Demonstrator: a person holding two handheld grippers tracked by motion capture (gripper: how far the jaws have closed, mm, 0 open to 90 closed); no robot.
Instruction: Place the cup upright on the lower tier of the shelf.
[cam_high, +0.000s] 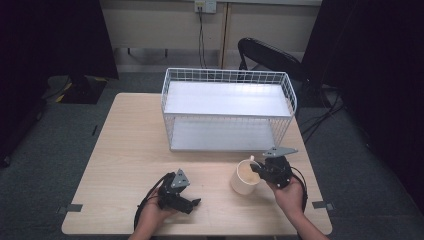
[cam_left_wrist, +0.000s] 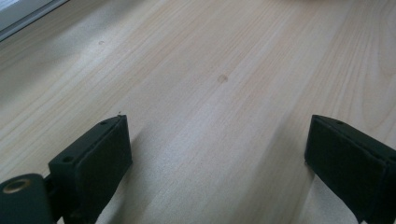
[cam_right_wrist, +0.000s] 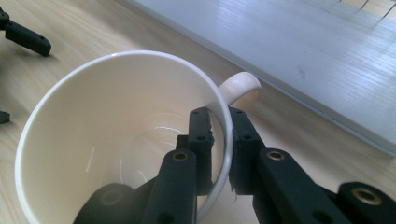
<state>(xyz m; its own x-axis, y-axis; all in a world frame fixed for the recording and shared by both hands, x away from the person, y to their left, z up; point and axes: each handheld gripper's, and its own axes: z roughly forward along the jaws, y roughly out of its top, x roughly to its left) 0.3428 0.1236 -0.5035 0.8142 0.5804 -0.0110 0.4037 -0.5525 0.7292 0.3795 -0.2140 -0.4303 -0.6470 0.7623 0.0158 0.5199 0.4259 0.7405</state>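
Note:
A cream mug (cam_high: 244, 177) stands upright on the wooden table (cam_high: 125, 145), in front of the wire rack. My right gripper (cam_high: 260, 171) is shut on the mug's rim (cam_right_wrist: 228, 140), one jaw inside the cup and one outside, close to the handle (cam_right_wrist: 240, 84). The mug (cam_right_wrist: 93, 140) looks empty inside. My left gripper (cam_high: 192, 204) rests low over the table near the front edge, left of the mug. Its jaws stand wide apart with bare wood (cam_left_wrist: 215, 140) between them.
A white wire basket rack (cam_high: 227, 107) with two white shelves stands at the back middle of the table. Its lower shelf (cam_right_wrist: 299, 51) lies just beyond the mug. A black chair (cam_high: 270, 55) is behind the table.

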